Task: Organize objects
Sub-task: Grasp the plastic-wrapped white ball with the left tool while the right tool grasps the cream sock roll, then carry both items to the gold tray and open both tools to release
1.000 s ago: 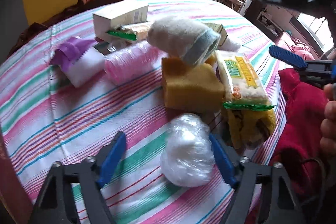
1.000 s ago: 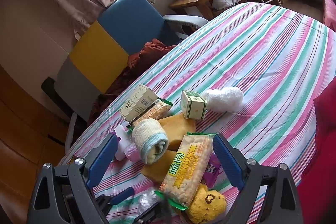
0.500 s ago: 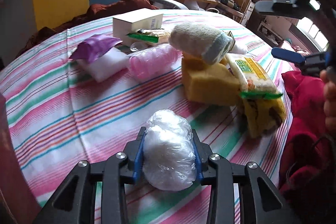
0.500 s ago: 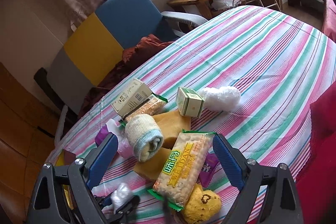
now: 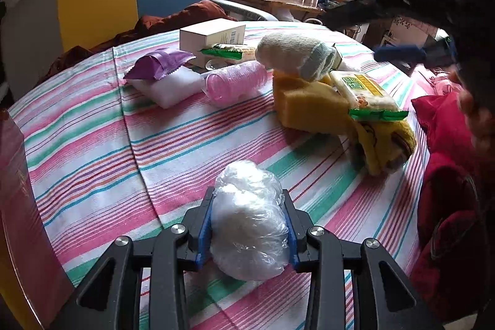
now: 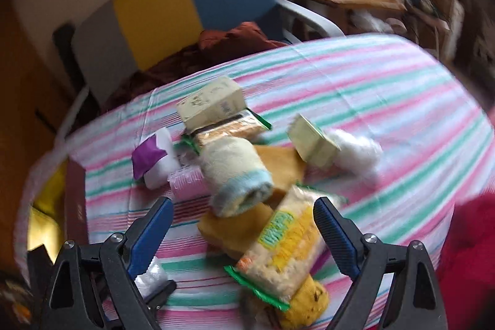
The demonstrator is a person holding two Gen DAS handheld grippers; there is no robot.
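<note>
The left gripper (image 5: 249,225) is clamped on a clear plastic bundle (image 5: 249,221), having just closed around it, near the striped table's (image 5: 92,150) close edge with bare cloth ahead. The right gripper (image 6: 241,234) gapes empty above a snack packet (image 6: 284,240) atop the heap. That view is blurred; the rolled sock (image 6: 238,175) hides what lies beneath it.

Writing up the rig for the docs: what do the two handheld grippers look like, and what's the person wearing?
Both match: the left gripper and the right gripper have black angular linkage frames with silver round bolts at the joints. The fingers are black with ribbed blue pads on the inner faces. No cables or markings show on either. The person's clothing cannot be made out; only a blurred bit of hand shows.
</note>
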